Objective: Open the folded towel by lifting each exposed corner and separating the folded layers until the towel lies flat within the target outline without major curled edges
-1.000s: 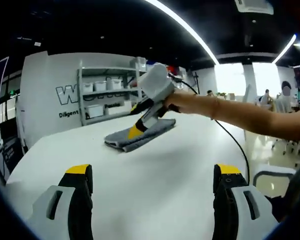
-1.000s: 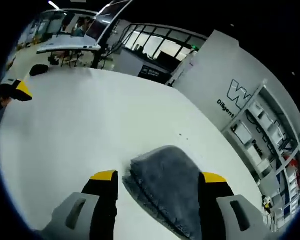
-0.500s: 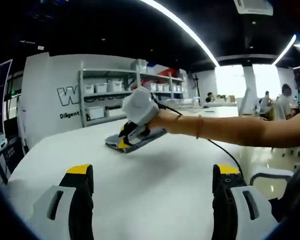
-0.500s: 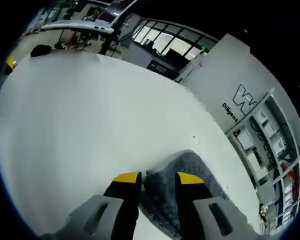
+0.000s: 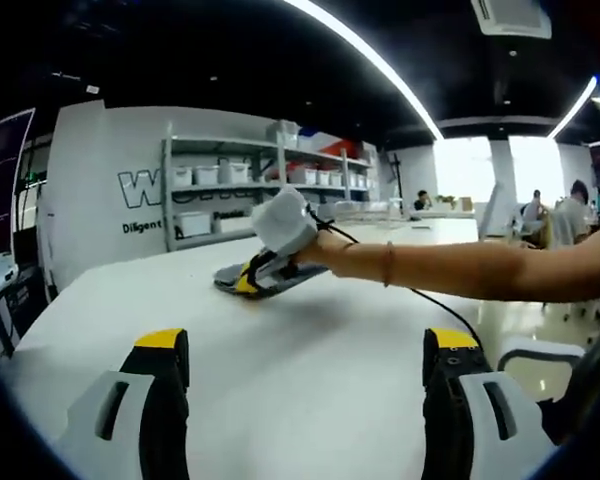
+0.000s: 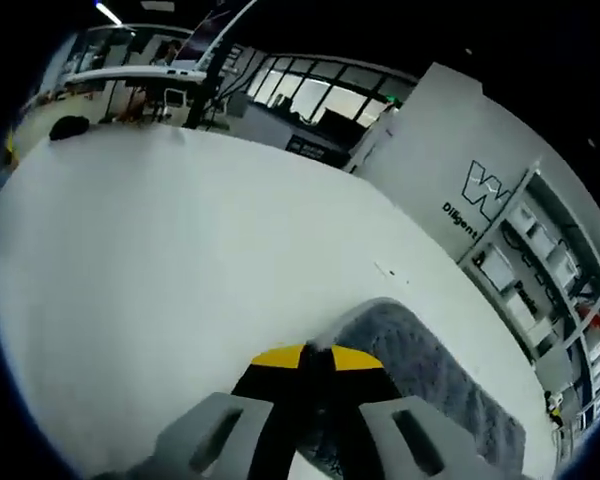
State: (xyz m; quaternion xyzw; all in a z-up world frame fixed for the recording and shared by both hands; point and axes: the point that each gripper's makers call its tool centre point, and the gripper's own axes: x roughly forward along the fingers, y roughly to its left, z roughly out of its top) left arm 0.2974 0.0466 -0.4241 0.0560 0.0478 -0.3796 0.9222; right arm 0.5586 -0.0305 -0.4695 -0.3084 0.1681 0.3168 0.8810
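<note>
Right gripper: the yellow-tipped jaws are pressed nearly together, with a fold of the grey, fuzzy folded towel pinched between the tips. In the right gripper view the grip sits at the near corner of the towel; the rest of the cloth runs away ahead and to the right of the jaws, lying on the white desk. Judgement: the corner is taken because it is the exposed free end of a layer, so lifting there should peel that layer off the stack rather than drag the whole bundle.

The left gripper view confirms this from across the desk: the right gripper, carried by the person's bare forearm, is low and angled down onto the near edge of the towel, which looks slightly raised at that end. How many layers are caught I cannot tell.

Left gripper: jaws stand wide apart, holding nothing, hovering just over bare desk. The towel lies well ahead of these jaws, between their lines and slightly left of centre, well apart from them. Judgement: held back and open, it is free to come in and pin or take a second corner.

No target outline is discernible on the desk. Towel remains folded; unfolding is at its first step.

Background: grey shelving with white bins beyond the towel.
</note>
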